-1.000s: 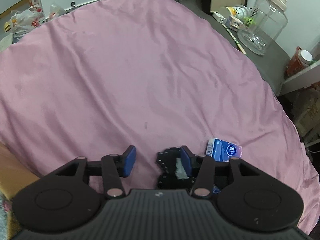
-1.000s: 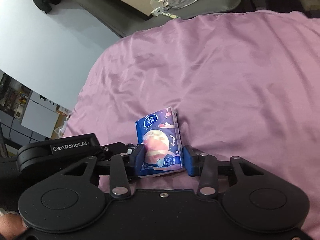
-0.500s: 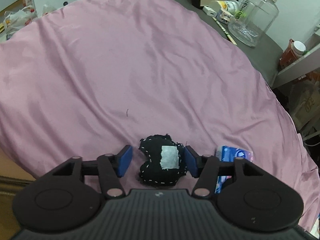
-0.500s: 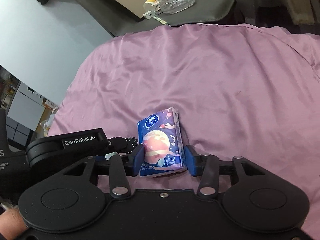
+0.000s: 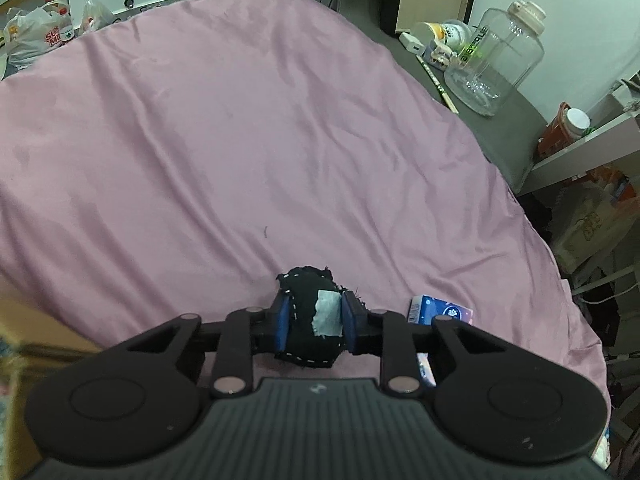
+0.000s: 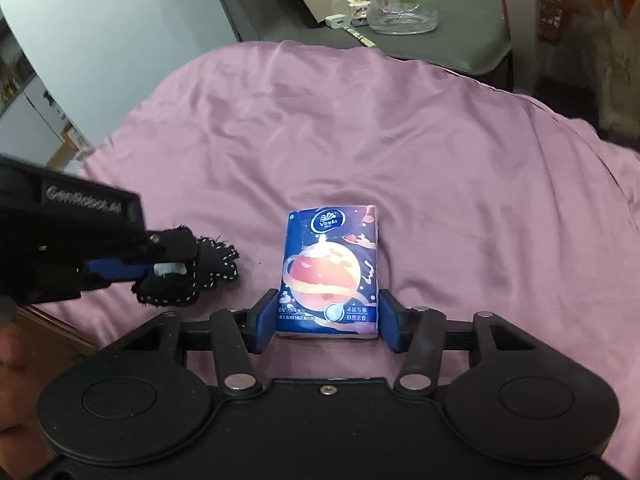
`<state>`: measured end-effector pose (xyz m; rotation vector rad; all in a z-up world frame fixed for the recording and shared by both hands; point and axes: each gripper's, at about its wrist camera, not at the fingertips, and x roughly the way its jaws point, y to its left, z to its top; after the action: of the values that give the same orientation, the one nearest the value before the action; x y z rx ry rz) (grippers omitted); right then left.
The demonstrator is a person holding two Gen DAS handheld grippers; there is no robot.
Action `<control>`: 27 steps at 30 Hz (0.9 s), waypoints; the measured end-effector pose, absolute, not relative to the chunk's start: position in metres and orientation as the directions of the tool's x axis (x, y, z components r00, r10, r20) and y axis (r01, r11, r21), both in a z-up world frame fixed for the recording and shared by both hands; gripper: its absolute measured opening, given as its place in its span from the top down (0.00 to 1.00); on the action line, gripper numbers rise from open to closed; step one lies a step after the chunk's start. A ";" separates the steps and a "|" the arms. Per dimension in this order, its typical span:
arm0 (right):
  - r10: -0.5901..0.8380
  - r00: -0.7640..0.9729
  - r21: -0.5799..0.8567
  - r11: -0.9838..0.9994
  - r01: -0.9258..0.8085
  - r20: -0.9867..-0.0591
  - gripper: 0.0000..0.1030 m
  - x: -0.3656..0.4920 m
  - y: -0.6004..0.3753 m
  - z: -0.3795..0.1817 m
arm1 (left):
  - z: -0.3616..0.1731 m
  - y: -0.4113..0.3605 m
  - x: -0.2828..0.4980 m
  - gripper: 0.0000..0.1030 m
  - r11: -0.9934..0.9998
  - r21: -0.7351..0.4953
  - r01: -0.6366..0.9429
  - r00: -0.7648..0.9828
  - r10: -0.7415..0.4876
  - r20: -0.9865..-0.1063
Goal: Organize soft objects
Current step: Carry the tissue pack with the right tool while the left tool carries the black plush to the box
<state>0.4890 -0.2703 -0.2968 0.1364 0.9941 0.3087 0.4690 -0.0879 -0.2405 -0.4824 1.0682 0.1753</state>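
**Both grippers pinch a soft thing over the pink sheet**

The left gripper [image 5: 313, 326] has its 2 blue pads pressed against the sides of a black pouch [image 5: 310, 322]. The pouch is a small dark cloth thing with white stitches along its edge and a pale patch on the front. It bulges above and below the pads, so the squeeze is firm. In the right wrist view the same pouch [image 6: 188, 270] shows at 9 o'clock, held at the tip of the left gripper [image 6: 160, 270], and it seems to be a little above the sheet [image 6: 400, 128], though the height cannot be told for sure.

The right gripper [image 6: 327, 322] pinches a tissue pack [image 6: 330, 272]. The pack is blue, with a planet drawing and the word Vinda at the top. Its lower part sits between the 2 blue pads, which touch its left and right sides, and the rest points toward 12 o'clock. In the left wrist view the pack [image 5: 440, 312] is at 3 o'clock from the pouch, just beside the left gripper and partly hidden behind it.

The sheet is pink, wrinkled, and covers most of both views. At 1 o'clock in the left wrist view a dark table [image 5: 508, 120] stands beside the sheet, with a clear jar [image 5: 496, 60] on it. At 10 o'clock, beyond the sheet, there are plastic bags [image 5: 36, 36].
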 end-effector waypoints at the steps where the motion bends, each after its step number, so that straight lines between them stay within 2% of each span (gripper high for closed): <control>1: 0.316 0.507 0.257 0.949 -0.184 -0.802 0.51 0.486 -0.273 -0.295 | -0.238 -0.087 0.466 0.75 0.882 -0.298 -0.364 0.482 -0.095 -0.871; 15: 0.223 0.600 0.187 0.975 -0.122 -0.768 0.51 0.415 -0.272 -0.241 | -0.182 -0.081 0.389 0.75 0.884 -0.359 -0.298 0.546 -0.151 -0.824; 27: 0.216 0.668 0.187 0.975 -0.116 -0.712 0.51 0.348 -0.252 -0.194 | -0.139 -0.048 0.321 0.75 0.894 -0.368 -0.256 0.591 -0.157 -0.791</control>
<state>0.3479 -0.2518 -0.1944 0.1297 0.8181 0.1883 0.3208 -0.0481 -0.1394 -0.4798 0.9467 0.0604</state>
